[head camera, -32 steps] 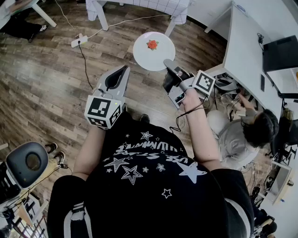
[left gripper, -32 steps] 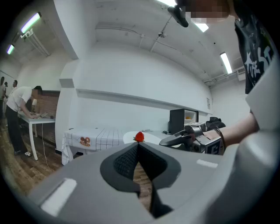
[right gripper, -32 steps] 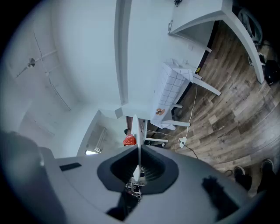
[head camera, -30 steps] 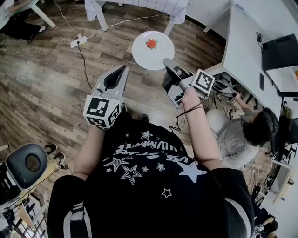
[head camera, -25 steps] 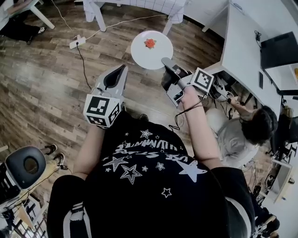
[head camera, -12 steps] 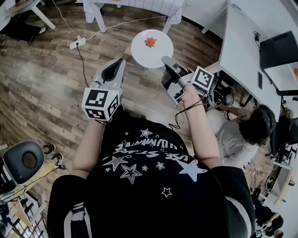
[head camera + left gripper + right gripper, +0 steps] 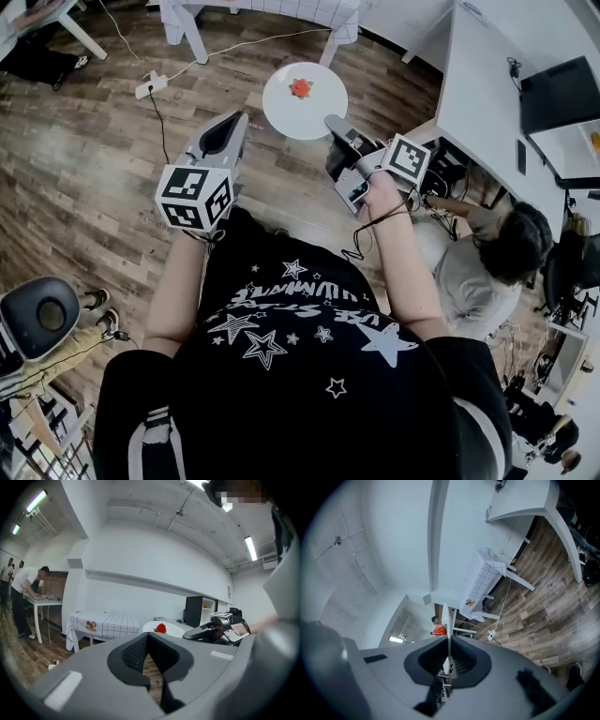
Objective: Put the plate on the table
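A round white plate (image 7: 309, 108) with a small red thing (image 7: 300, 87) on it hangs level above the wood floor. My right gripper (image 7: 333, 123) is shut on its near right rim. In the right gripper view the plate (image 7: 447, 620) shows edge-on as a thin white line between the pads, with the red thing (image 7: 439, 630) beside it. My left gripper (image 7: 236, 120) is to the plate's left and apart from it, shut and empty. From the left gripper view the plate (image 7: 171, 628) and the right gripper (image 7: 206, 632) lie ahead to the right.
A long white table (image 7: 478, 103) with a dark screen (image 7: 562, 89) stands at the right, and a person (image 7: 497, 253) sits below it. A table with a checked cloth (image 7: 281, 9) is ahead. A power strip (image 7: 150, 86) and cable lie on the floor; a chair (image 7: 37, 319) is at the lower left.
The plate and right gripper have drifted slightly forward, toward the cloth-covered table. The left gripper has shifted a little to the left and forward. Both grips are unchanged.
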